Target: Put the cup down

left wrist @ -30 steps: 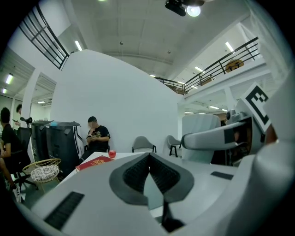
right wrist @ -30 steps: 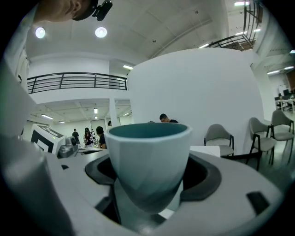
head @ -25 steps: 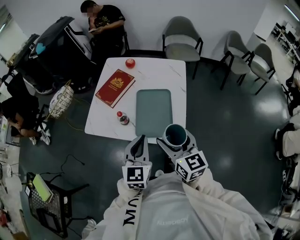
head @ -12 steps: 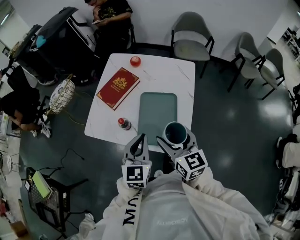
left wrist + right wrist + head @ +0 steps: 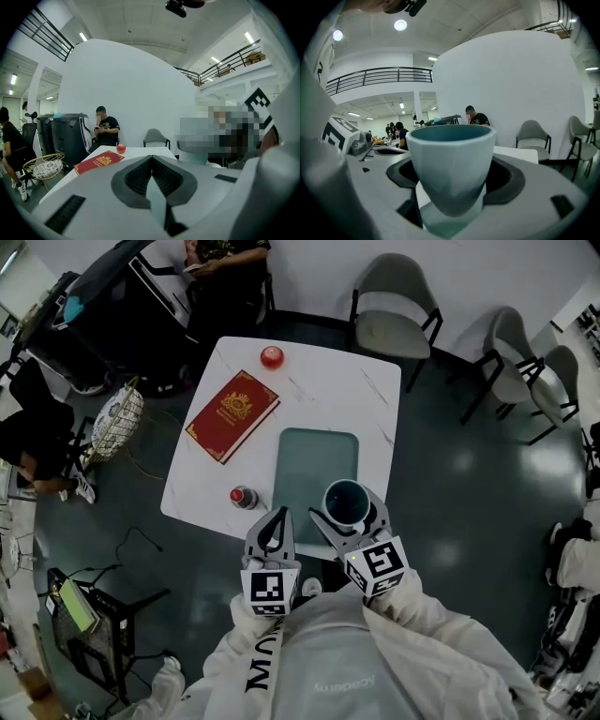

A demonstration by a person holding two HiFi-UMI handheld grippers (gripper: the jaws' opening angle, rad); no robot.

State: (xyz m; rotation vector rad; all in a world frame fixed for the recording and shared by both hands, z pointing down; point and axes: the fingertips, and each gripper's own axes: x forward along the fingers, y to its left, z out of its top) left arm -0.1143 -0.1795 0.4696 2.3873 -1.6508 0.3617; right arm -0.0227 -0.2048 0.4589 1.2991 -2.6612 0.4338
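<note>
Teal cup (image 5: 344,497) is gripped upright by the right tool (image 5: 348,510) above the bench's (image 5: 349,395) near edge, where early release could see it tipped to the floor (image 5: 459,521); the left tool (image 5: 274,521) is closed, empty.

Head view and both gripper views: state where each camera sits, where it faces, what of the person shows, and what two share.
Head view: on the person's head, facing steeply down at the table; shows sleeves, the left hand-held gripper, and the right hand-held gripper holding the cup.
Left gripper view: on the left hand-held gripper, facing along its closed jaws toward the red book.
Right gripper view: on the right hand-held gripper, facing along jaws gripping the cup.
Shared: head and left gripper views show the red book.
</note>
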